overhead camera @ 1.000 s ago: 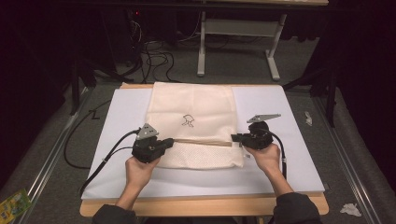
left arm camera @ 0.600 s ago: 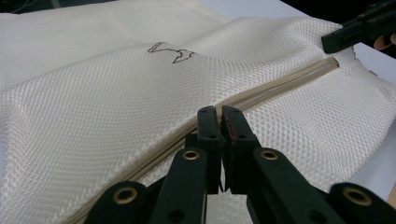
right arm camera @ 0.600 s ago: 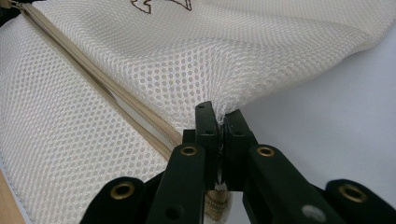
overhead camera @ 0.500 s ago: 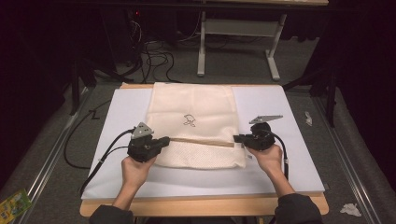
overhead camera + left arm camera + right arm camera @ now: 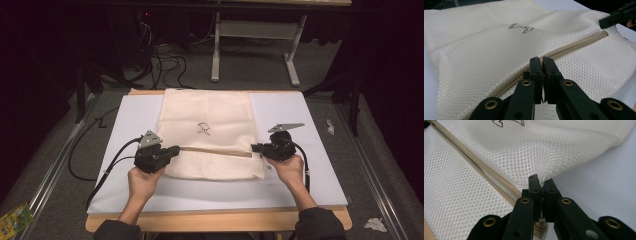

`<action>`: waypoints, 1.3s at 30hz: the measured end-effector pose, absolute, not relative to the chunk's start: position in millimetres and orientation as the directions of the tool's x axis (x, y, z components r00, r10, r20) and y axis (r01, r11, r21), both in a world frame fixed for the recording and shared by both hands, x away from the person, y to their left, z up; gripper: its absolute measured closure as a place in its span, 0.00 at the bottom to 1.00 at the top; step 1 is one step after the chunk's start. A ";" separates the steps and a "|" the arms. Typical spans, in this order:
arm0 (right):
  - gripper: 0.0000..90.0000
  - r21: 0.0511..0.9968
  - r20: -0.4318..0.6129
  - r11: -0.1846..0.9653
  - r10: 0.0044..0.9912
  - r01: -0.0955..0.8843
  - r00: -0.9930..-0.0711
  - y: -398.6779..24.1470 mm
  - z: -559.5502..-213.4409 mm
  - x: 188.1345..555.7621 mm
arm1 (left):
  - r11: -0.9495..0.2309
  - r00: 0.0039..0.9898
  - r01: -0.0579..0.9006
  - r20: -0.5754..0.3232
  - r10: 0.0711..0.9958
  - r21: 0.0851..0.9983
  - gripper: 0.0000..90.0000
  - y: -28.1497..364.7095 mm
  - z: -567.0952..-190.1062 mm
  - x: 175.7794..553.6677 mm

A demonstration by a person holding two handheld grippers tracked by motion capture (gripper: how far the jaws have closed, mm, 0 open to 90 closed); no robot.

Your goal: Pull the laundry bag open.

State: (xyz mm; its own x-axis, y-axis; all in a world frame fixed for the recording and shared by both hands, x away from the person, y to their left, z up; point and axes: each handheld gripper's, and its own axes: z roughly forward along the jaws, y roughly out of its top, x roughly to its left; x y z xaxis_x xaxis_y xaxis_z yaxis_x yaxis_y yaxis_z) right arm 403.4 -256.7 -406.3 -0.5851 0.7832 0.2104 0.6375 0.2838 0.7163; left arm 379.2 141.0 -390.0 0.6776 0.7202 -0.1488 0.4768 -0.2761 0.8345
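mesh bag (image 5: 207, 135): flat on white board (image 5: 310, 185), zipper (image 5: 215, 150) running across between the grippers
left gripper (image 5: 541, 61): jaws pressed together at zipper's left end — pinching it
right gripper (image 5: 541, 182): jaws clamped on mesh at bag's right edge — fabric lifted

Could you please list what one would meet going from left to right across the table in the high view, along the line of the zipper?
Bare white table surface → left claw → zipper of the mesh bag → right claw → bare white surface again.
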 end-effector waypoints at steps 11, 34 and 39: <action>0.99 0.703 0.186 0.305 0.793 0.643 -0.580 -257.7 -407.8 401.9 | -0.264 0.661 0.475 -0.143 0.736 0.840 0.97 149.2 -386.2 378.6; 0.99 0.686 0.182 0.323 0.792 0.652 -0.583 -262.3 -415.2 402.0 | -0.227 0.630 0.470 -0.145 0.763 0.853 0.97 169.8 -376.9 378.3; 0.98 0.679 0.188 0.319 0.796 0.661 -0.576 -265.2 -416.6 401.5 | -0.217 0.628 0.471 -0.152 0.763 0.855 0.97 171.5 -375.4 378.7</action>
